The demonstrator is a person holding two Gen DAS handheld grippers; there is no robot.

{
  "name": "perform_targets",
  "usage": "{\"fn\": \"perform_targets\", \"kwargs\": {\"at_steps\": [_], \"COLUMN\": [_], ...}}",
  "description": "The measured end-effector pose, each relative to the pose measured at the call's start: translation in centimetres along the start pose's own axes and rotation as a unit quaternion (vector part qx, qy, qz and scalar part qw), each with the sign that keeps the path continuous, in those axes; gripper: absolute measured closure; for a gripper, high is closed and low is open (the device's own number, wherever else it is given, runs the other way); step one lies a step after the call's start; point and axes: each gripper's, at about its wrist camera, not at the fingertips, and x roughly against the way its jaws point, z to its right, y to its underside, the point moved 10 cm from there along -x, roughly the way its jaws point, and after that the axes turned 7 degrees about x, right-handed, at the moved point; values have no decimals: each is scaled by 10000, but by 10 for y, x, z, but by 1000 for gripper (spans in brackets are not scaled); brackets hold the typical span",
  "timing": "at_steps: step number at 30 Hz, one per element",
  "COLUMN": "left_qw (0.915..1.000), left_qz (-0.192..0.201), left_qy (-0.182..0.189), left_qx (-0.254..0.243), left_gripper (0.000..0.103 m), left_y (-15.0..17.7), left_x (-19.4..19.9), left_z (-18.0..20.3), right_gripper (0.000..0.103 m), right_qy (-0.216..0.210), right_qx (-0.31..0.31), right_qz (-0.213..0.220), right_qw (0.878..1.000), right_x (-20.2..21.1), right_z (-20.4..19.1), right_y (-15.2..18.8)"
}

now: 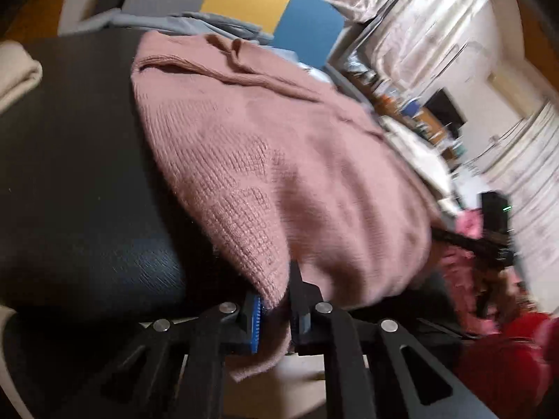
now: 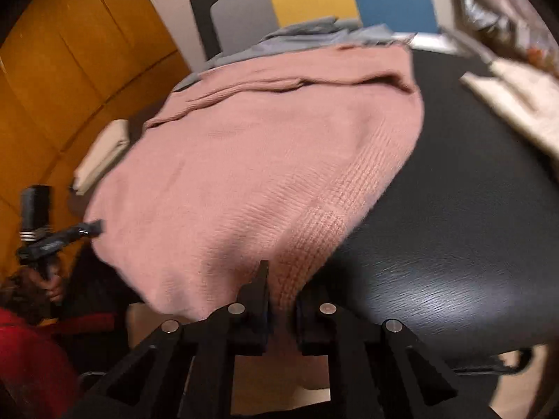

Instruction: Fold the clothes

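Left wrist view had my left gripper (image 1: 276,309) clamped on the near hem corner of the pink sweater (image 1: 279,160), which lay spread on the black table (image 1: 70,174). Right gripper (image 2: 281,309) pinched the opposite hem corner. I'd have lifted both corners level, kept the hem taut, and carried it toward the collar.

Left gripper (image 1: 276,309): angled downward, jaws nearly closed, clamped on the near hem of the pink sweater (image 1: 279,174); blue pad (image 1: 256,324) pressed against the knit.
Right gripper (image 2: 281,309): angled downward, jaws nearly closed, pinching the sweater's near edge at its ribbed corner.
Left hand (image 2: 52,279): wrapped round the gripper handle, low at far left of the right wrist view.
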Motion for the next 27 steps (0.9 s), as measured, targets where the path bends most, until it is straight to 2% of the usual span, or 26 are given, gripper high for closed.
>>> {"fn": "perform_targets", "kwargs": {"at_steps": [3, 5, 9, 13, 18, 20, 24, 27], "left_qw": [9994, 9971, 9881, 9774, 9748, 9759, 9762, 9718], "left_qz": [143, 321, 778, 1100, 1223, 1213, 1124, 986], "left_qy": [295, 595, 1074, 1443, 1449, 1344, 1159, 1064], "left_qx": [111, 350, 774, 1080, 1177, 1218, 1447, 1859], "left_gripper": [93, 93, 93, 93, 93, 93, 93, 93], "left_y": [-3, -13, -43, -89, -153, -180, -233, -264], "left_x": [25, 43, 77, 92, 86, 75, 41, 7], "left_z": [6, 9, 12, 14, 10, 6, -14, -37], "right_gripper": [92, 92, 92, 92, 92, 92, 92, 92], "right_qy": [-470, -870, -1485, -1923, -1964, -1944, -1839, -1685], "right_qx": [-204, -505, -1114, -1532, -1640, -1724, -2021, -2254], "right_qz": [69, 285, 855, 1406, 1699, 1725, 1650, 1473], "right_qw": [9987, 9945, 9789, 9590, 9517, 9501, 9477, 9482], "right_x": [16, 35, 72, 88, 79, 67, 30, 1], "right_z": [-4, -2, 10, 24, 44, 57, 88, 110], "right_y": [-1, -5, -25, -66, -132, -165, -216, -239]}}
